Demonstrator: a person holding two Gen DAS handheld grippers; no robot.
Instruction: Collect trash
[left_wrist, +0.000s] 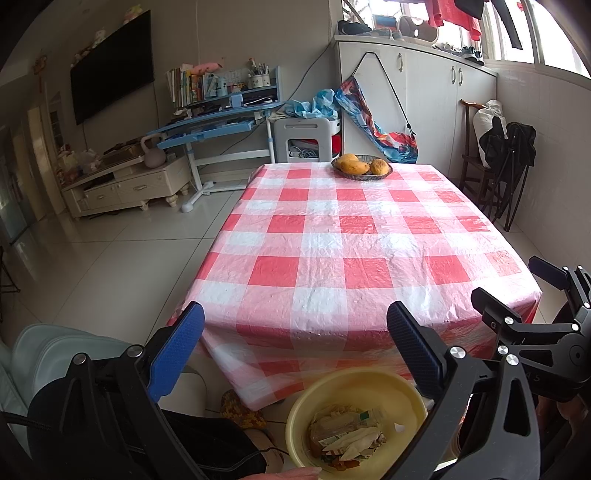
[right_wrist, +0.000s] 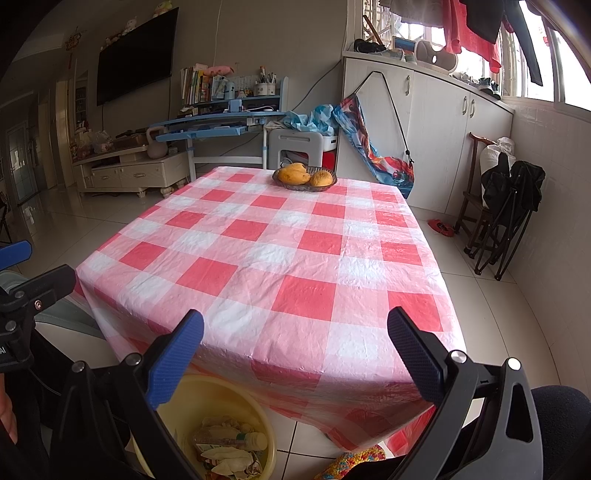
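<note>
A yellow basin stands on the floor by the table's near edge. It holds trash: a plastic bottle, crumpled paper and wrappers. My left gripper is open above the near table edge, the basin below it, nothing between its fingers. My right gripper is also open and empty over the near edge, with the basin low to its left. The right gripper shows at the right of the left wrist view. The left gripper shows at the left of the right wrist view.
The table wears a red and white checked cloth. A dark bowl of mangoes sits at its far end. A folded chair stands right, a blue desk behind, and pale tiled floor left.
</note>
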